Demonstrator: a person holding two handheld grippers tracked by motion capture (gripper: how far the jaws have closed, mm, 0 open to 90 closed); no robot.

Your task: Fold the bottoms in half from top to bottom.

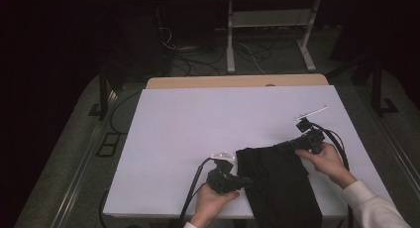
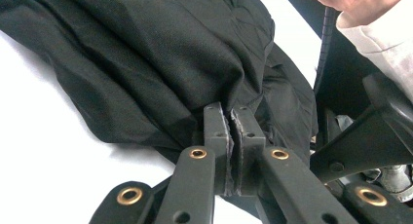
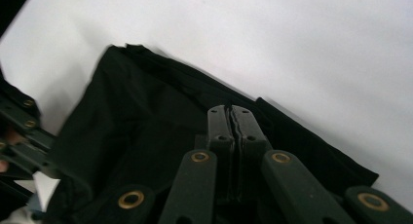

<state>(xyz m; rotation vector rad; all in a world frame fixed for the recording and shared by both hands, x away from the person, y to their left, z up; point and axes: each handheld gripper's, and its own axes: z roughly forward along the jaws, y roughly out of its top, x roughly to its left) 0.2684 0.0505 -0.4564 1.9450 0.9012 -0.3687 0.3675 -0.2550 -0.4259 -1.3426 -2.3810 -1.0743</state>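
Fingers (image 2: 216, 131) of both grippers are clamped on the black cloth (image 1: 277, 181), each at one edge, so gripping looks done, while spreading or folding it on the tabletop (image 1: 198, 129) remains.

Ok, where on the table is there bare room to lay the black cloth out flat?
The table is bare beyond the black cloth, up to the far edge, and left of the left gripper to the left edge. A small white strip lies near the far right corner. The near right is crowded: cloth, right gripper and both hands.
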